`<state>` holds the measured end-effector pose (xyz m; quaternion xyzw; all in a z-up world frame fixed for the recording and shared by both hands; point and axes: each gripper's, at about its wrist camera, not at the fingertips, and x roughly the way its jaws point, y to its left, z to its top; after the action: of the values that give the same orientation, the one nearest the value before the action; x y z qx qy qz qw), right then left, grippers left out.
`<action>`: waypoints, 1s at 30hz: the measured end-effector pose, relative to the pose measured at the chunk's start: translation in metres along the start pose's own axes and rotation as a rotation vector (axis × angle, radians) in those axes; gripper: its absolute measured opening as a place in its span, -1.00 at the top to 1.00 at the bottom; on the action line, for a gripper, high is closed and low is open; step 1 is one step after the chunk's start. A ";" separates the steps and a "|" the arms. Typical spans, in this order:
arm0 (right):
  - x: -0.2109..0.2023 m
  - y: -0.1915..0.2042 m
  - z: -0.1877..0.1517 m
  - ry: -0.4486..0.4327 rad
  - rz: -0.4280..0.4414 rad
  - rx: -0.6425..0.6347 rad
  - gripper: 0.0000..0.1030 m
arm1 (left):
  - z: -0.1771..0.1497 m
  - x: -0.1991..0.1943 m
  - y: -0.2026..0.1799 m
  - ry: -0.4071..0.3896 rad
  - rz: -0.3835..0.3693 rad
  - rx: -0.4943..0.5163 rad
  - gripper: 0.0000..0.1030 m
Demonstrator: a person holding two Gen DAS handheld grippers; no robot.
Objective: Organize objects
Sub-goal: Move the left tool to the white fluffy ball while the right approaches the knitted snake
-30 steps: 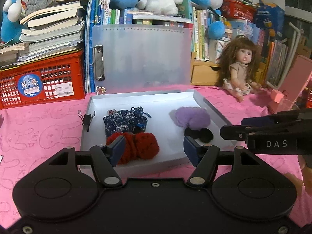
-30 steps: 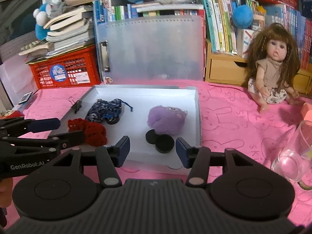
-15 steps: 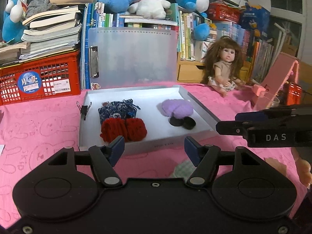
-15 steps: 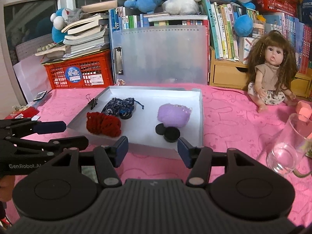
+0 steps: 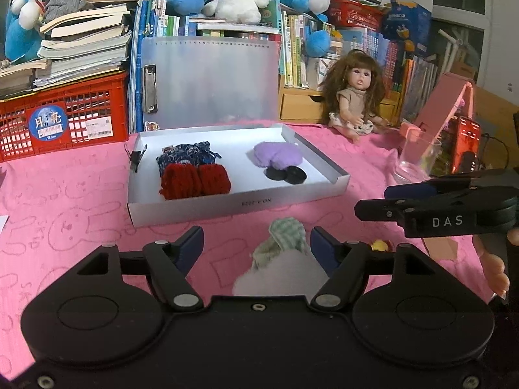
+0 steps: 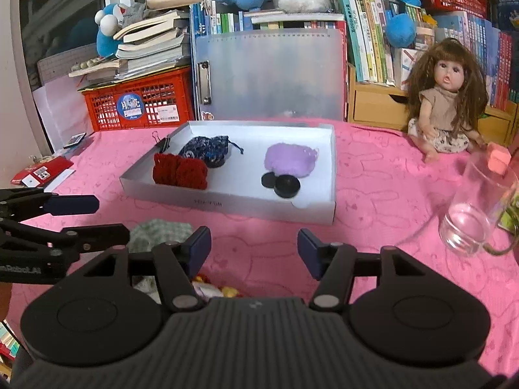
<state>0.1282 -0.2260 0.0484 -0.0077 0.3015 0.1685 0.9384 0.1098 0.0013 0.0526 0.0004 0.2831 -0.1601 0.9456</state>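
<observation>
A white tray (image 5: 201, 209) on the pink cloth holds a red knitted piece (image 5: 194, 181), a dark blue patterned pouch (image 5: 186, 157), a purple fuzzy piece (image 5: 277, 155) and two black discs (image 5: 287, 173). The same tray (image 6: 227, 206) shows in the right wrist view. My left gripper (image 5: 256, 248) is open over a green checked cloth pouch (image 5: 285, 236) lying in front of the tray. My right gripper (image 6: 253, 248) is open and empty above the pink cloth; the checked pouch (image 6: 159, 231) lies to its left. Small yellow items (image 6: 214, 288) lie under it.
A glass mug (image 6: 473, 207) stands at the right. A doll (image 6: 444, 110) sits behind it. A red crate (image 5: 61, 120) with books, a translucent clipboard box (image 5: 211, 77) and shelves of books stand at the back. A black binder clip (image 5: 136, 159) hangs on the tray's left rim.
Both grippers have pulled back from the tray toward the near side. The checked pouch has come into view between the left gripper's fingers. Both stay open.
</observation>
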 end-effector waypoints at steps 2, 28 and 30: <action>-0.002 -0.002 -0.005 0.003 -0.004 0.008 -0.41 | -0.004 -0.004 0.000 -0.002 -0.005 0.001 -0.40; 0.002 0.006 -0.043 0.073 -0.015 -0.037 -0.41 | -0.060 -0.019 -0.024 0.037 -0.129 0.029 -0.54; 0.003 0.010 -0.045 0.077 -0.002 -0.045 -0.41 | -0.063 -0.018 -0.025 0.047 -0.131 0.030 -0.54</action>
<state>0.1019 -0.2213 0.0111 -0.0356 0.3336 0.1741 0.9258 0.0538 -0.0114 0.0115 -0.0003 0.3024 -0.2257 0.9261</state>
